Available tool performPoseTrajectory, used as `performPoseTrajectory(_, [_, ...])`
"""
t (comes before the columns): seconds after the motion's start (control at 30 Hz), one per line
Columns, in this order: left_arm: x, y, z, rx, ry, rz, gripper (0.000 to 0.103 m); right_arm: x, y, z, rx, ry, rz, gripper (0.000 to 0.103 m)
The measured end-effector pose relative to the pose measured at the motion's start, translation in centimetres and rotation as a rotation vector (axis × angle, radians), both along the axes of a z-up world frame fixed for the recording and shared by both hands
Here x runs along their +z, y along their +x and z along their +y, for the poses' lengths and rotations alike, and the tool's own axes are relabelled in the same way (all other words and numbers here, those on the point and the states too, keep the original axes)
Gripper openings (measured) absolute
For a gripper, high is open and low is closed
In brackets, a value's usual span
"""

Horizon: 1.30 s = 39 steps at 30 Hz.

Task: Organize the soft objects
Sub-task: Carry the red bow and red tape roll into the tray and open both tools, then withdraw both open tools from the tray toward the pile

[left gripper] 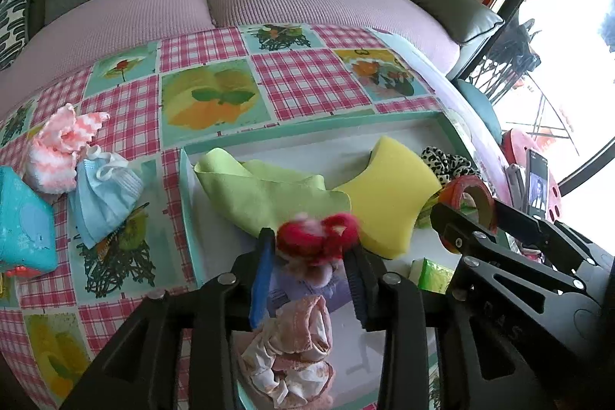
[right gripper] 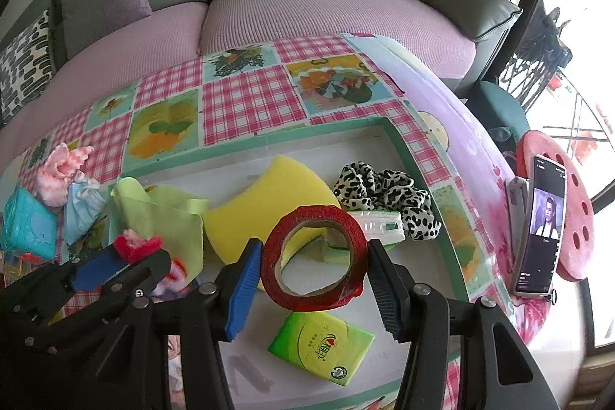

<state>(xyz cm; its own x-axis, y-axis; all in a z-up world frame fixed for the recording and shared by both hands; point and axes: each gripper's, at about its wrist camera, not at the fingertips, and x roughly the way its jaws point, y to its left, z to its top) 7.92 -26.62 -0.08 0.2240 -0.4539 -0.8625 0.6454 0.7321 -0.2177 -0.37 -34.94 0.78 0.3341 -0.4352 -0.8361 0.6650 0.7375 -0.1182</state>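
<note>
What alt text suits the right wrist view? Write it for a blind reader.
The jaws of the right gripper grip a red tape roll over a tray holding a yellow sponge, leopard scrunchie and green tissue pack; at lower left, the left gripper holds a red-haired doll.

The green tissue pack (right gripper: pixel 321 346) in the tray (right gripper: pixel 453 269) carries Chinese characters and a round logo, too small to read.

Tray (right gripper: pixel 423 175) crowded with sponge (right gripper: pixel 269 195), cloth (right gripper: pixel 169 218), scrunchie (right gripper: pixel 388 195), bare tablecloth (left gripper: pixel 307 79) beyond
</note>
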Motion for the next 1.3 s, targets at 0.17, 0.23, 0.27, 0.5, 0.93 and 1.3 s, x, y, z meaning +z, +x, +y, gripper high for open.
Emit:
performPoseTrajectory(0.17, [1.0,0.4,0.9,0.024,-0.028,-0.007,0.044,0.4,-0.1,0.2,0.007,-0.006,-0.01,0.058])
performPoseTrajectory(0.23, [1.3,0.6,1.3,0.037,-0.032,-0.015,0.045,0.6,-0.1,0.3,0.01,-0.011,-0.013,0.058])
performPoseTrajectory(0.27, [1.5,0.7,1.5,0.045,-0.033,-0.02,0.047,0.7,-0.1,0.3,0.012,-0.012,-0.016,0.059])
performPoseTrajectory(0.5, [2.7,2.3,4.1,0.144,-0.049,-0.045,0.057,1.0,0.1,0.7,0.023,-0.019,-0.02,0.065])
performPoseTrajectory(0.93, [2.4,4.5,7.6,0.305,-0.021,-0.058,0.086,0.8,1.1,1.6,0.072,-0.021,-0.005,0.09])
performPoseTrajectory(1.3, [2.7,6.0,10.4,0.418,0.085,-0.153,0.087,0.6,2.6,3.5,0.143,-0.012,-0.014,0.09])
